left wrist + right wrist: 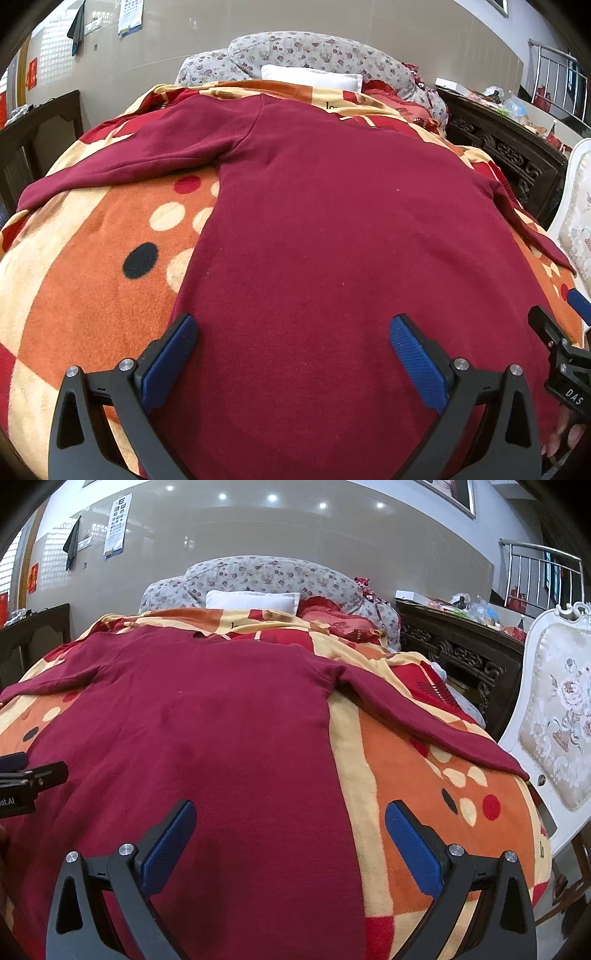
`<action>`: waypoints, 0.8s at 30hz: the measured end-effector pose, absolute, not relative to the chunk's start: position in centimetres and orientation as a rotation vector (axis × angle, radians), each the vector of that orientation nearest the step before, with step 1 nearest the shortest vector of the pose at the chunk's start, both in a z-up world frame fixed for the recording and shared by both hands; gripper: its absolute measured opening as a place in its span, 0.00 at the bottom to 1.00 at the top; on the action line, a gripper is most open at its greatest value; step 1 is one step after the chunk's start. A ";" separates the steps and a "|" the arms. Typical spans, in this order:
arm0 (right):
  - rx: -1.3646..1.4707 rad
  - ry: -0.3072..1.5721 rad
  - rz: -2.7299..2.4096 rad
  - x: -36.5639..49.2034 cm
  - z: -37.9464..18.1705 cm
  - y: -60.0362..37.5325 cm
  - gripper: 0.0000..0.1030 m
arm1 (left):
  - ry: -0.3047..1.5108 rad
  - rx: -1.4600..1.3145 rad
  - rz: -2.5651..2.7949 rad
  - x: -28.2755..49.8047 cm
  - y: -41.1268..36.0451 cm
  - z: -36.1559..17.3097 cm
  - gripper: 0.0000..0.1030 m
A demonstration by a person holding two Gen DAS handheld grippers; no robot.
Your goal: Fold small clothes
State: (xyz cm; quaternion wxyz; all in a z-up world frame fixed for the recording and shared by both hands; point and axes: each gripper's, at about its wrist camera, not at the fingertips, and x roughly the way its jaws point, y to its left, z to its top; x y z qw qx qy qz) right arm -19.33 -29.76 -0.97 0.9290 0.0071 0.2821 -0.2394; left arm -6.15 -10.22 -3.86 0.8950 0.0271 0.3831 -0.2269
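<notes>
On the bed, across an orange, red and cream blanket [85,258], a dark red long-sleeved top [332,221] lies spread flat with its body running from near to far and its neckline at the far end, toward a white pillow [314,79] and a rolled floral quilt [295,51]. Both sleeves are stretched outward, the left sleeve [122,158] angling toward the left edge of the bed and the right sleeve [424,716] running down toward the white padded chair [554,720] on the right; laid out like this, the garment looks ready for a first fold, with no part doubled over yet. The left claw [293,341] hovers over the near hem with its 2 blue pads set wide apart, the left pad about at the garment's left side edge, and nothing is held between them. The right claw [290,829] is also wide and empty, straddling the top's right side edge so that 1 pad sits over red cloth and the other over bare blanket. That placement suggests each claw is lined up to take a near corner of the hem. A dark carved cabinet [461,653] stands beyond the bed's right side, well away from the work.
</notes>
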 end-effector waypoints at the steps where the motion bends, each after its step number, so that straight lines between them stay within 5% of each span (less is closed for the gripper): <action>1: 0.013 0.578 -0.490 -19.3 -1.0 -29.7 1.00 | 0.794 0.052 -0.473 -6.1 -10.1 -3.9 1.00; 24: -0.001 0.571 -0.483 -19.0 -1.0 -29.2 1.00 | 0.788 0.137 -0.434 -6.5 -11.1 -4.0 1.00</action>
